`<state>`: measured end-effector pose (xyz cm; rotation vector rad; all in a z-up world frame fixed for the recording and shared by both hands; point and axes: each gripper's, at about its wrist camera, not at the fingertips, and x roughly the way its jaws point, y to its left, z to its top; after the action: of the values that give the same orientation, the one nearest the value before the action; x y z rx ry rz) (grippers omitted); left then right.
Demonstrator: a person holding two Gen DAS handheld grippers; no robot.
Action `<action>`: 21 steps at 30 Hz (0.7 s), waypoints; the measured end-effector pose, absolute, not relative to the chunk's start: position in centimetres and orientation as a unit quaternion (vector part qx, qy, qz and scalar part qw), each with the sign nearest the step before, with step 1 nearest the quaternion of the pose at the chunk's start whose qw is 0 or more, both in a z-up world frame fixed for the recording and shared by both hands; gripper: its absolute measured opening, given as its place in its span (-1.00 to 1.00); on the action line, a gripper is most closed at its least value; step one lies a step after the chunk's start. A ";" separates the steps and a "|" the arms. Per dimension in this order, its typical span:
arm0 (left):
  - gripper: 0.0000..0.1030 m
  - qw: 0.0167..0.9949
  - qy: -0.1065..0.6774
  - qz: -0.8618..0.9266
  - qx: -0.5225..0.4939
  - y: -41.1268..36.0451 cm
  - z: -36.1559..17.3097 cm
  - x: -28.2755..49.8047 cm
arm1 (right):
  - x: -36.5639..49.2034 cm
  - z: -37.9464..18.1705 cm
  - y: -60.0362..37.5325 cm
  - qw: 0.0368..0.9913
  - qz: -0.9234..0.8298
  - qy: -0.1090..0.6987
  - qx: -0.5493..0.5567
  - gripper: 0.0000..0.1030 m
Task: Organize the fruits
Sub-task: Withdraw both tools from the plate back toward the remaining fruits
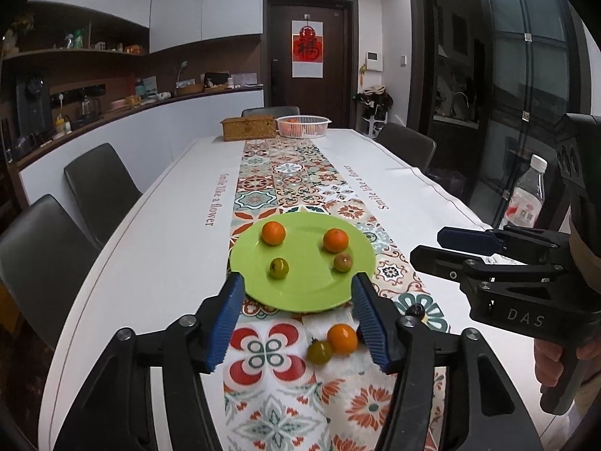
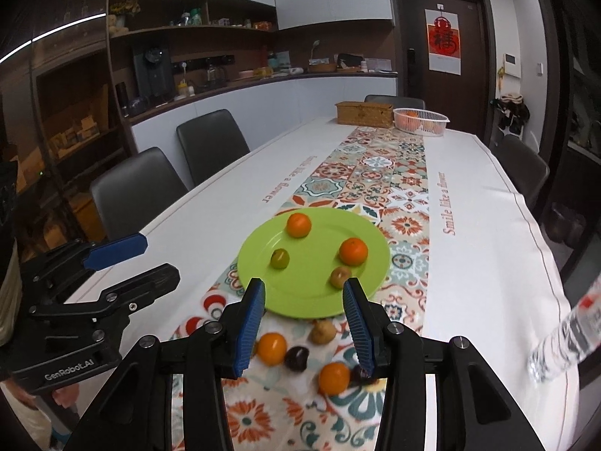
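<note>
Here, in the left wrist view, the left gripper (image 1: 296,308) hangs with fingers spread and empty above the table (image 1: 157,248); a green plate (image 1: 300,289) carries four fruits. In the right wrist view, the right gripper (image 2: 302,319) is likewise released, with loose fruits (image 2: 271,348) below it beside the plate (image 2: 300,297).

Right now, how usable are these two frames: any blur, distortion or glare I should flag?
Left wrist view: sharp on the green plate and its fruit; strong fisheye bending at the table edges, dark corner vignette. Right wrist view: near fruit below the plate looks soft, and the water bottle at the right edge is smeared; a bright light streak crosses the upper left. Room lighting is dim and even.
</note>
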<state>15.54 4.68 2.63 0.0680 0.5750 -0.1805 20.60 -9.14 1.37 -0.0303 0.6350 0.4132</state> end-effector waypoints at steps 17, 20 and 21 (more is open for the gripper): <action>0.27 0.957 0.274 -0.074 0.055 3.8 -0.4 12.2 | 16.3 -2.1 -10.4 0.929 0.175 0.327 -0.001 -0.14; 0.27 0.955 0.282 -0.077 0.055 3.7 -1.3 12.5 | 16.4 -3.1 -10.4 0.925 0.172 0.340 -0.004 -0.14; 0.27 0.954 0.285 -0.080 0.054 3.7 -1.6 12.6 | 16.5 -3.3 -10.5 0.924 0.171 0.343 -0.005 -0.14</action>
<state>12.64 3.73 -1.59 0.1093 0.5784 -0.1626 16.50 -10.46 -3.32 -0.0112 0.7030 0.3501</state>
